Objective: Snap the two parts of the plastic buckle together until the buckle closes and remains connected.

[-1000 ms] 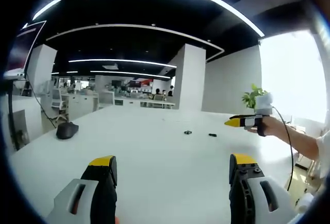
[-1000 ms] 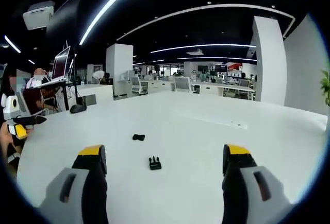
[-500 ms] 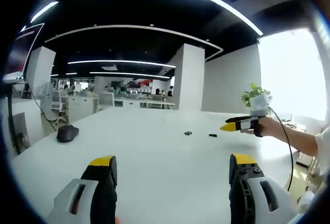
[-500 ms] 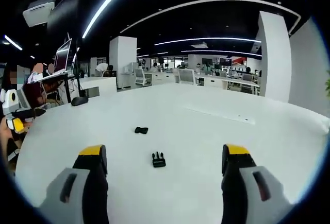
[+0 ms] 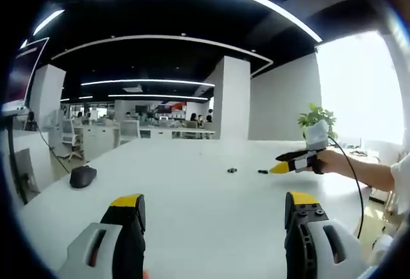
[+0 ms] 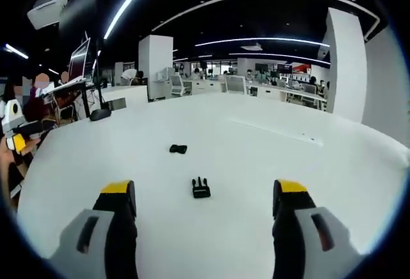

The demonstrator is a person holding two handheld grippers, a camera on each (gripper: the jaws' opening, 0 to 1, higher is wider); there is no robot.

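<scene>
Two small black buckle parts lie apart on the white table. In the right gripper view the pronged part (image 6: 201, 188) rests between my jaws, a little ahead of them, and the other part (image 6: 178, 149) lies farther off to the left. My right gripper (image 6: 205, 195) is open with nothing in it. In the left gripper view both parts are tiny dark specks, one part (image 5: 232, 170) left of the other part (image 5: 262, 172), far ahead. My left gripper (image 5: 214, 203) is open and empty. The right gripper (image 5: 288, 165) hangs just right of the specks, held by a hand.
A black computer mouse (image 5: 82, 176) sits on the table's left side; it is also the mouse (image 6: 100, 115) far left in the right gripper view. The left gripper (image 6: 18, 140) shows at that view's left edge. A potted plant (image 5: 314, 122) stands far right. Desks and monitors lie beyond.
The right gripper has moved forward and down toward the pronged part, which now sits nearer, between its jaws. In the left gripper view the right gripper has dropped closer to the table.
</scene>
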